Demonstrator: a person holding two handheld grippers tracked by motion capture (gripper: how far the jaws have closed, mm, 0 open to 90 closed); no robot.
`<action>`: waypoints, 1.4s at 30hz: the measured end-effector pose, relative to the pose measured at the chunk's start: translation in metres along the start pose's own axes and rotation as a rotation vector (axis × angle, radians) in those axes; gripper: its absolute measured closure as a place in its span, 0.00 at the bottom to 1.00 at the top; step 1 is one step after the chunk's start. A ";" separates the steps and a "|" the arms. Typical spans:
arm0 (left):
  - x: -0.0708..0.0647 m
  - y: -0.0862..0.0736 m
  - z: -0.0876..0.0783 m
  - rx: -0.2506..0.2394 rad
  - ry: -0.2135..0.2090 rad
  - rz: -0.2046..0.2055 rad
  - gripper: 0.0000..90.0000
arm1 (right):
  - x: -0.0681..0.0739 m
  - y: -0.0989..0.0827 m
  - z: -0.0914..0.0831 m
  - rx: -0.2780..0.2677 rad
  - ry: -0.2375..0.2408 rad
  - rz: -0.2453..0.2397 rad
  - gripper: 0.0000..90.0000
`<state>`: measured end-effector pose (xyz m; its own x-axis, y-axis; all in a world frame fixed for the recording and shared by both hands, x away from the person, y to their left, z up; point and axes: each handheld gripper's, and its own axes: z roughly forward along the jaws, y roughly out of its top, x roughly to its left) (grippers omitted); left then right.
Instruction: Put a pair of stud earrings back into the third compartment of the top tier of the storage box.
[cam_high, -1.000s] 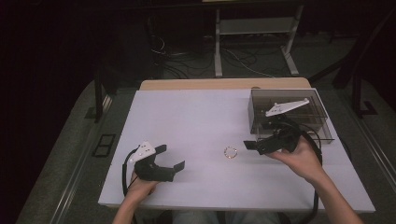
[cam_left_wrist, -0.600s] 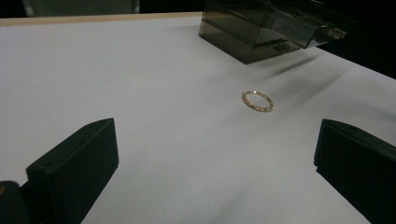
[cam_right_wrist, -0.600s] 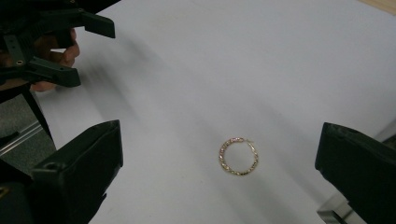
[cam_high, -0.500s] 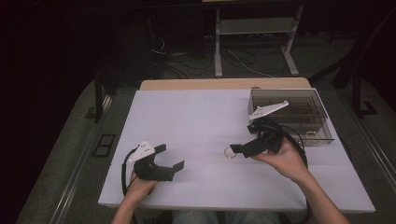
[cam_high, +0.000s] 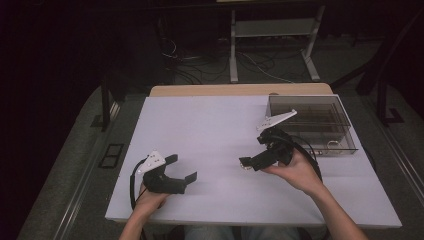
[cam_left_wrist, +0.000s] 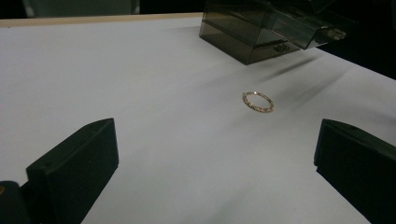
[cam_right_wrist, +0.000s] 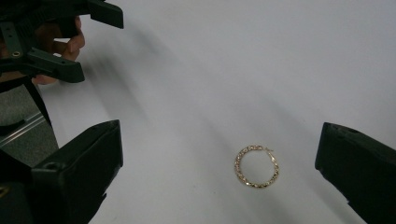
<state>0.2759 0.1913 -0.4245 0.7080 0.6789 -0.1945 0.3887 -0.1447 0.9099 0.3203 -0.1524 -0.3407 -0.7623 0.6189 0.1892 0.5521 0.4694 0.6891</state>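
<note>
Worktop (cam_high: 210, 130) in white spans the middle of the high view, with a smoky transparent box (cam_high: 311, 122) at its right edge, upper right of centre. Inside the box, near its lower right corner, lies a small pale ring-like piece (cam_high: 332, 145); what it is cannot be told. A gold hoop earring (cam_right_wrist: 256, 166) lies flat on the worktop, bottom centre of the right gripper view, between the wide-apart jaws of the right hand-held gripper (cam_high: 252, 161) and touching neither. The left gripper view shows the earring right of centre, with the box behind it at upper right. The left hand-held gripper (cam_high: 181, 169), lower left, has its jaws apart, holding nothing.
</note>
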 end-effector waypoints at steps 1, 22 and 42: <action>0.000 0.000 0.000 0.000 0.000 0.001 0.00 | 0.001 0.000 0.002 0.004 -0.002 -0.004 0.00; 0.002 0.000 -0.004 -0.010 0.004 -0.016 0.00 | 0.001 0.001 0.045 0.087 0.005 -0.015 0.00; 0.003 0.000 -0.004 -0.011 0.000 -0.011 0.00 | -0.005 -0.006 0.076 0.175 0.000 -0.029 0.17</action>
<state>0.2759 0.1966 -0.4233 0.7041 0.6801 -0.2042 0.3897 -0.1297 0.9117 0.3463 -0.1101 -0.3991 -0.7789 0.6034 0.1711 0.5801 0.5894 0.5623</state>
